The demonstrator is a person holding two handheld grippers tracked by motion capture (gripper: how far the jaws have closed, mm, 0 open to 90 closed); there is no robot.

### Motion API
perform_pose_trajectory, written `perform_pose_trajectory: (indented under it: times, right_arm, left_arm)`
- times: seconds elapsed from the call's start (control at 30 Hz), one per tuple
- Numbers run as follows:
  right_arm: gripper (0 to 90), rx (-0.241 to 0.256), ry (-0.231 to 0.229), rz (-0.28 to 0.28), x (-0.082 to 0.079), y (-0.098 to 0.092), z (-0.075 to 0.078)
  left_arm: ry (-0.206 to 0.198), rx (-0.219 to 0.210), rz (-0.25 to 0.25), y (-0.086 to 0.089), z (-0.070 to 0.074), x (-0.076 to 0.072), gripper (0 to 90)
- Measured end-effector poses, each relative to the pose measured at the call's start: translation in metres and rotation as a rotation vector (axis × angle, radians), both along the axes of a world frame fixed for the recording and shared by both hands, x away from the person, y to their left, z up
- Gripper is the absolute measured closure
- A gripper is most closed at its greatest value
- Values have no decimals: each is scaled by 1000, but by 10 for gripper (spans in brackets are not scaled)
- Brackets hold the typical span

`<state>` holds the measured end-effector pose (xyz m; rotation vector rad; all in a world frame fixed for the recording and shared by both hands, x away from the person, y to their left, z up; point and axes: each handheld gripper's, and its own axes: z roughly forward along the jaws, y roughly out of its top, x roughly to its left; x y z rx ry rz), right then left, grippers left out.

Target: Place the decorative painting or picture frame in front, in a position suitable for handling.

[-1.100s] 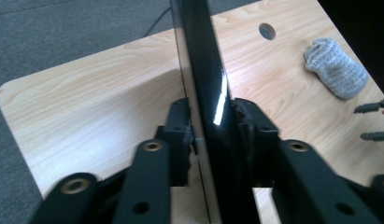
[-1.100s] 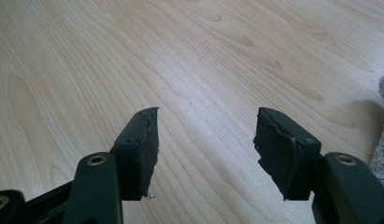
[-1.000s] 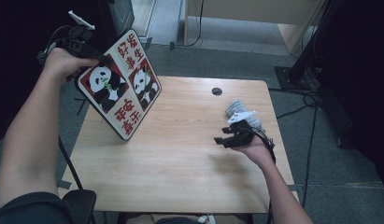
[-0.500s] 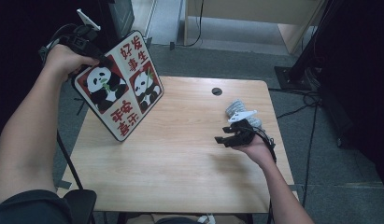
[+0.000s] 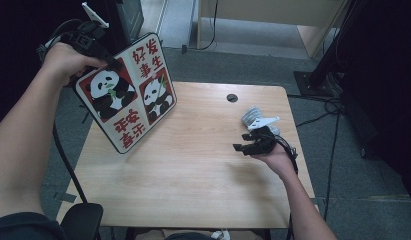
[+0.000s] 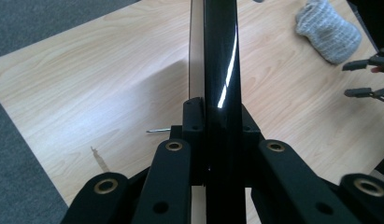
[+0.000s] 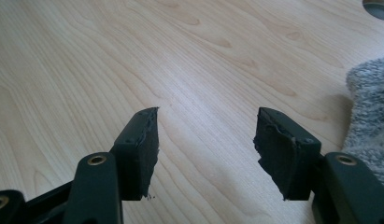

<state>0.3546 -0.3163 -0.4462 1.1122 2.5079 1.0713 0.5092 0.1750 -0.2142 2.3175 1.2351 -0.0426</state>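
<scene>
Clamped edge-on in the left gripper at upper left, the stiff, glossy black-rimmed panda-print rectangular tray looks light but slippery, so grip deep on its rim; the right gripper, jaws apart, idles right of centre.

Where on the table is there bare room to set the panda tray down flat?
The widest free patch is the table's centre and near half, bordered by the panda tray held tilted in the left tool and by the open right tool. The far right is crowded: the grey cloth lies there, near the cable hole.
</scene>
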Motion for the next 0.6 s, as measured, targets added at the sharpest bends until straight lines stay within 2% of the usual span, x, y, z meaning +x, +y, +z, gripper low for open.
perform_pose_trajectory:
  times: [0.1,0.2,0.47,0.6]
  right_arm:
    - [403,5,-6,-11,0,-3,1]
    - [403,14,-4,-24,-1,-4,1]
    - [403,14,-4,-29,0,-6,1]
    - [403,10,0,-34,2,-7,-1]
  left_arm:
    - [-18,16,-29,-13,5,-7,809]
    - [-17,24,-54,-26,7,-12,809]
    - [-18,21,-155,-69,-4,-24,808]
    - [-7,-7,-204,-89,-10,-29,809]
